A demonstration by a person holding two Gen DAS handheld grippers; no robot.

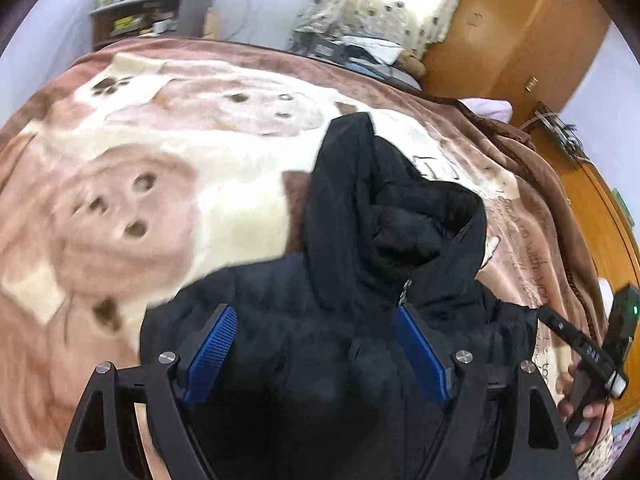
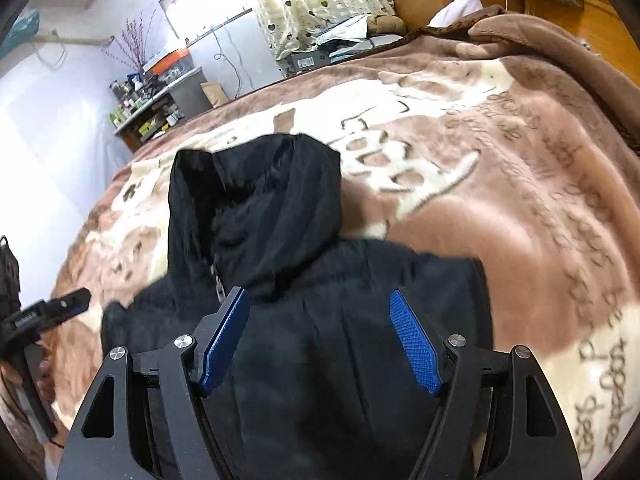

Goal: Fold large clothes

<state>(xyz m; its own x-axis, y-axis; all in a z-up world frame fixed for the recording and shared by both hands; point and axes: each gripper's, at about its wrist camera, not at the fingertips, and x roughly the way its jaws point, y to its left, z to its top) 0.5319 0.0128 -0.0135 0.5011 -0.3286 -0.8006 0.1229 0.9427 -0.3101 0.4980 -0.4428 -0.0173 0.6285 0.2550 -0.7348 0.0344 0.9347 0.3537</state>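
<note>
While a black hooded jacket (image 1: 352, 240) lies mid-frame on the blanketed bed (image 1: 140, 184), the left gripper (image 1: 316, 344) and right gripper (image 2: 320, 336) hover at the lower edge, jaws spread wide.

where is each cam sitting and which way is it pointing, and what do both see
Left wrist: on the left gripper, looking forward over the black hooded jacket and blanket; jaws open, right gripper and hand at right edge.
Right wrist: on the right gripper, same jacket, jaws open; left gripper at left edge.
Shared: jacket, blanket, heart curtain, shelf.
</note>
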